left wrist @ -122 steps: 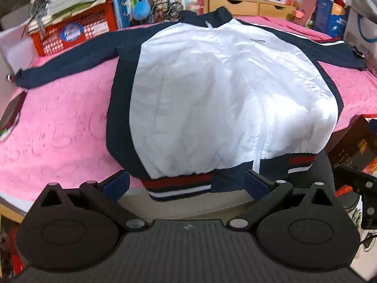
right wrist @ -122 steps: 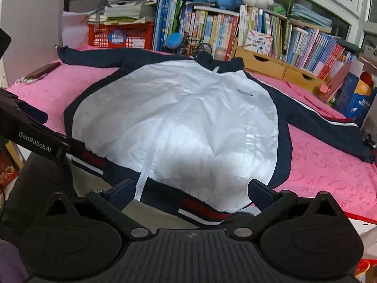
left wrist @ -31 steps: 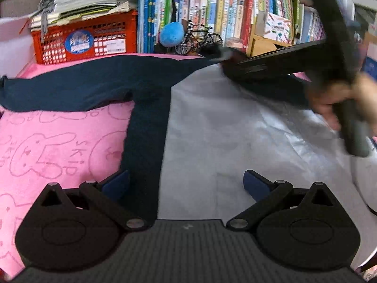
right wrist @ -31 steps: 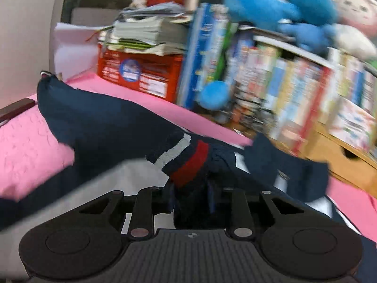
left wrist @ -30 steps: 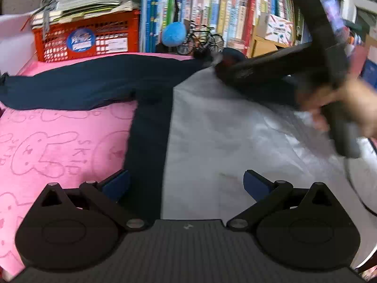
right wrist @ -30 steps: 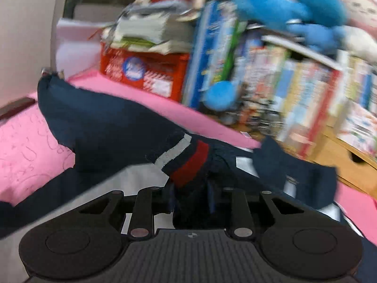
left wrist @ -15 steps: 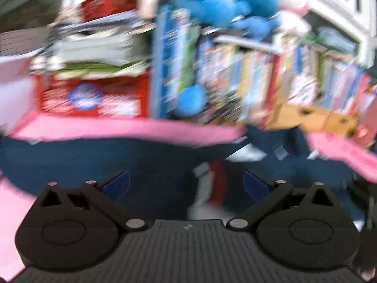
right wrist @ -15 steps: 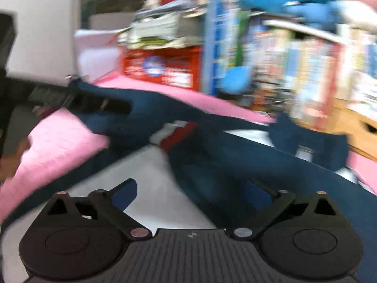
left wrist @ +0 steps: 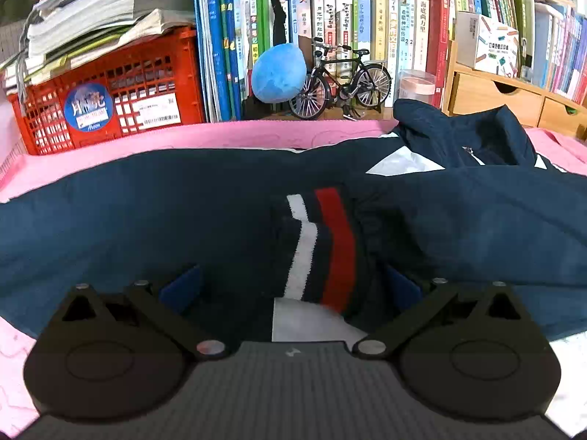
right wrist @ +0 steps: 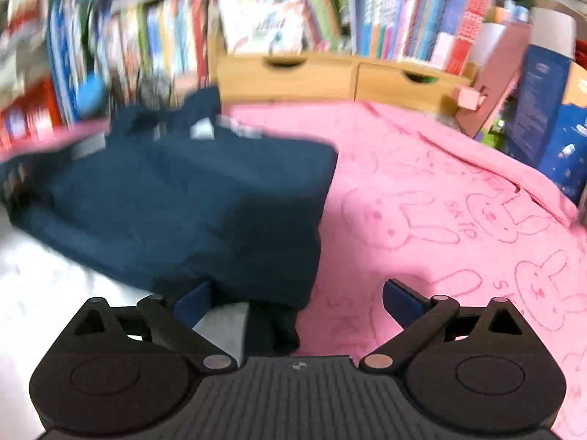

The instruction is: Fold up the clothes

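Two grippers work over a navy and white jacket [left wrist: 146, 220] that lies spread on a pink blanket [right wrist: 458, 201] printed with rabbit outlines. In the left wrist view, the left gripper [left wrist: 291, 286] has its jaws wide apart with nothing clamped between the blue pads; the striped cuff [left wrist: 319, 245] of one sleeve, banded in white, navy and red, lies in the gap between them without either pad pressing on it. That sleeve is folded in across the chest of the jacket, and a strip of the white front panel [left wrist: 308, 324] shows just below the cuff. The other sleeve stretches away to the left over the blanket. The navy collar [left wrist: 466, 132] stands rumpled at the upper right.

In the right wrist view, which is blurred, the right gripper [right wrist: 297, 297] also stands wide open and holds nothing. The folded navy sleeve fills the left half of that view, its lower corner hanging into the gap between the pads, while the right pad sits above bare pink blanket.

Behind the jacket, a red crate [left wrist: 110, 91] stacked with papers stands at the left, next to a row of books [left wrist: 348, 18], a blue plush ball [left wrist: 279, 73] and a small model bicycle [left wrist: 341, 77]. Wooden drawers [right wrist: 330, 73] sit further right.
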